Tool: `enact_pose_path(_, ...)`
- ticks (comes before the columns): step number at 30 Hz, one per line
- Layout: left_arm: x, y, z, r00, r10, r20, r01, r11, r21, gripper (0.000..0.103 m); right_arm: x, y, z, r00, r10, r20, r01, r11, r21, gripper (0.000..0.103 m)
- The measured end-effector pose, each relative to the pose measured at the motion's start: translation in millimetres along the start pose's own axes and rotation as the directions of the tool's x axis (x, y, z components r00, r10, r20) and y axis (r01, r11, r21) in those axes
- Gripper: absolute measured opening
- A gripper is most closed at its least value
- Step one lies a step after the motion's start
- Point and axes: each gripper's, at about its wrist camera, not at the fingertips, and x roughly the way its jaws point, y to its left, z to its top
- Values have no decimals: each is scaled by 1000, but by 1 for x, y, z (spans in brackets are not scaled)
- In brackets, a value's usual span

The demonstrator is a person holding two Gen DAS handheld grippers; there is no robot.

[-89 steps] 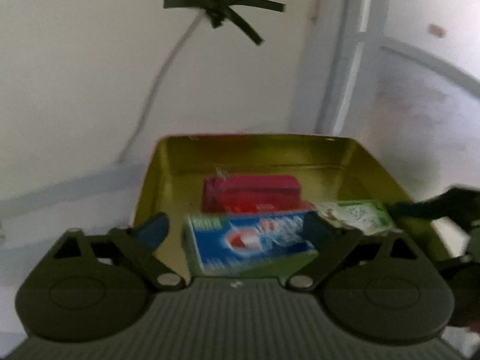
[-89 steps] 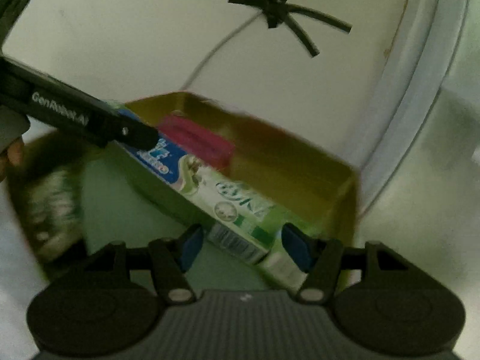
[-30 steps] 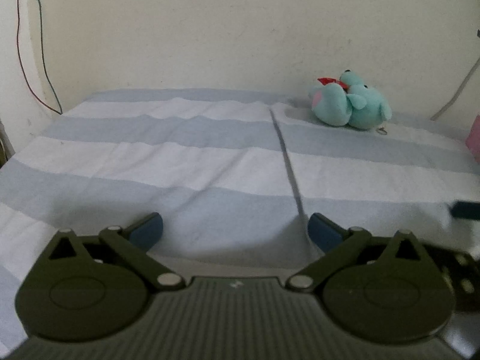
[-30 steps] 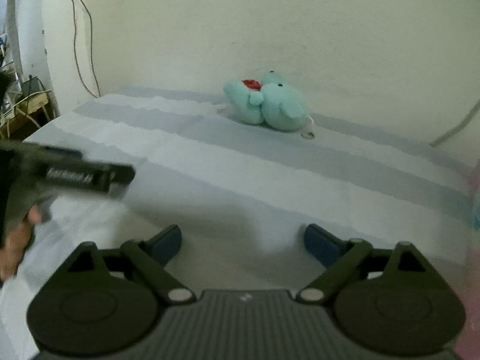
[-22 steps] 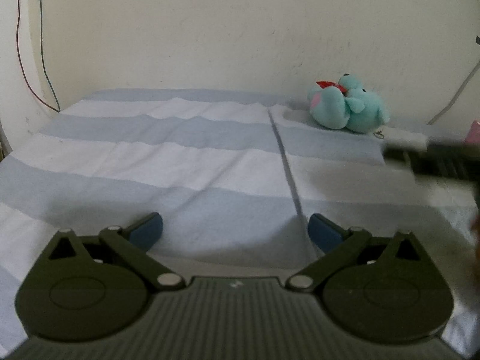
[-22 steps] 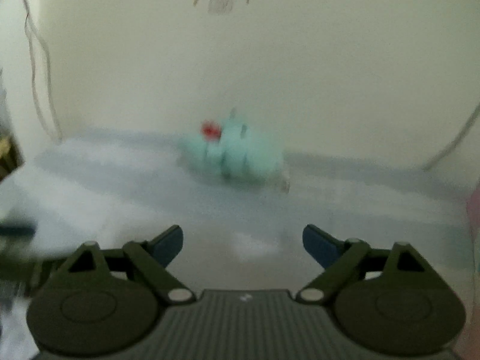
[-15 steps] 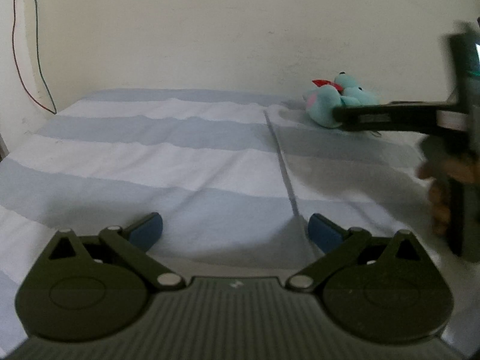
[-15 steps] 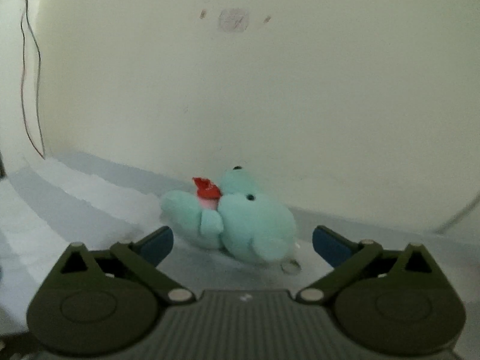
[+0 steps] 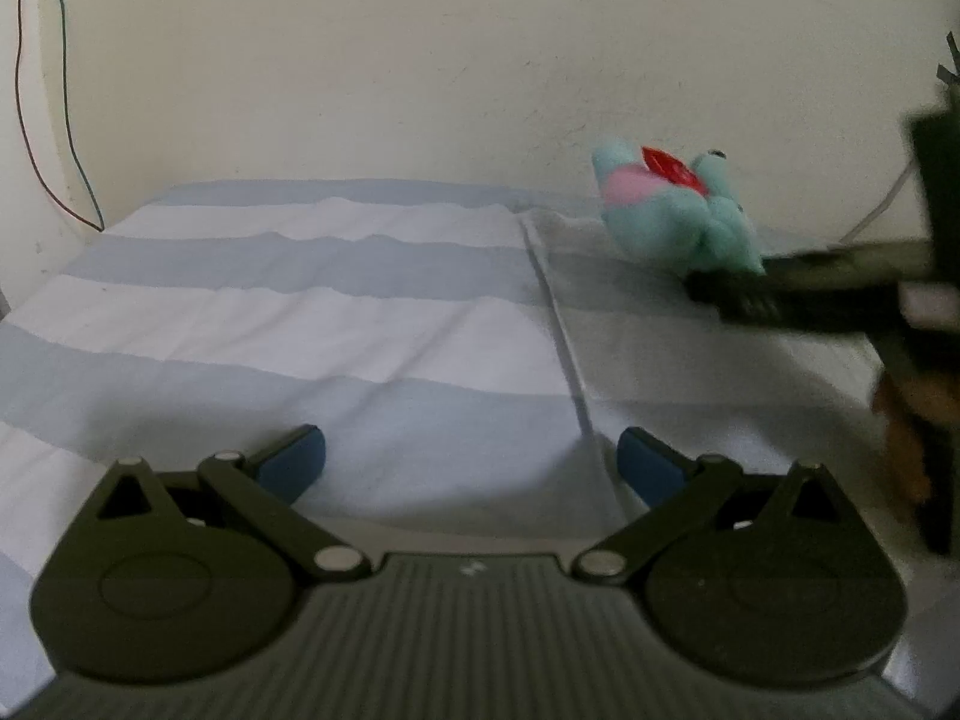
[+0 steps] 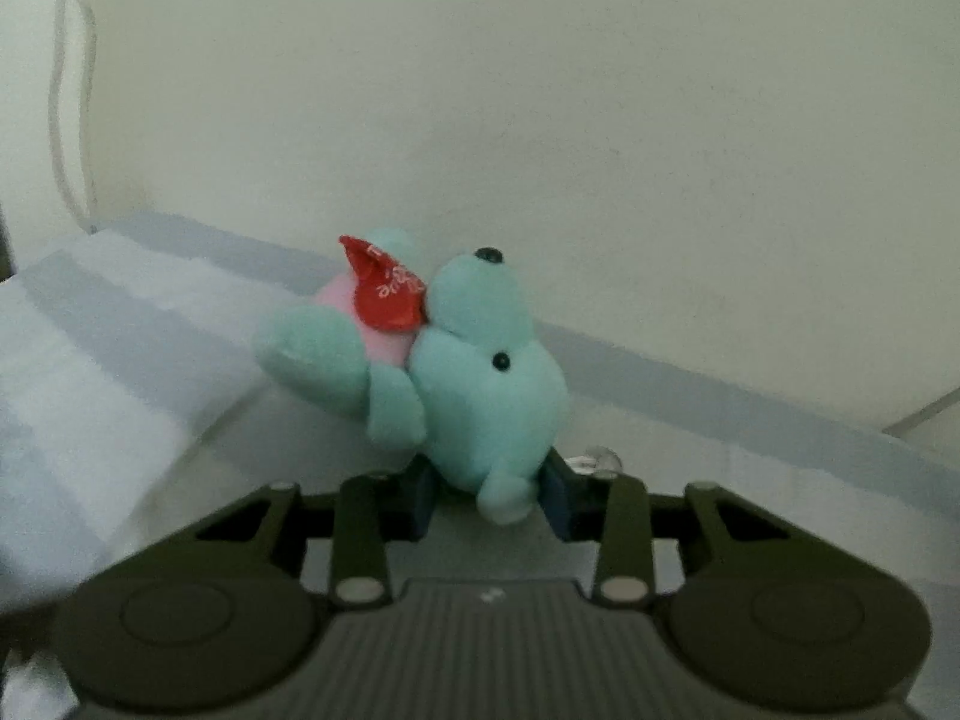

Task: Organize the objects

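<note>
A small teal plush toy [image 10: 480, 384] with a pink belly and a red heart lies near the wall on the striped bed. My right gripper [image 10: 489, 495] is shut on the lower part of the plush toy, its blue pads [image 10: 555, 498] pressing both sides. In the left wrist view the plush toy [image 9: 678, 216] sits at the far right with the right gripper [image 9: 780, 294] reaching under it. My left gripper [image 9: 471, 462] is open and empty, low over the bed.
The bed [image 9: 300, 312] has a blue and white striped sheet with a seam down the middle. A cream wall [image 10: 540, 120] stands right behind the plush. Thin cables [image 9: 36, 90] hang at the left wall.
My right gripper has moved in to the plush toy and closed on it. The plush is now tilted up. My left gripper has stayed open and nearly still.
</note>
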Motion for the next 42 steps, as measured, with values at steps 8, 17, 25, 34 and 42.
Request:
enact_pose_path(8,0,1,1,1000,-13,4,13,1000,-7,103,-92,19,-64,996,91,8,-90,993,-79,34)
enact_pose_path(17,-3,-1,0,1000,-7,4,7,1000,-4,103,-223,14,-156,995,98,-17,-99,990,-103,38)
enact_pose_path(25,-10,-9,-3,1000,4,-8,-3,999,33,103,-278,-12,-207,998,67,-1,-67,998,15,75)
enact_pose_path(34,-54,-20,-38,1000,-10,-1,10,998,65,103,-282,-35,-226,994,102,50,-106,989,100,84)
enact_pose_path(42,-95,-18,-71,1000,-10,29,8,999,48,103,-291,-26,-241,988,108,110,-120,987,109,87)
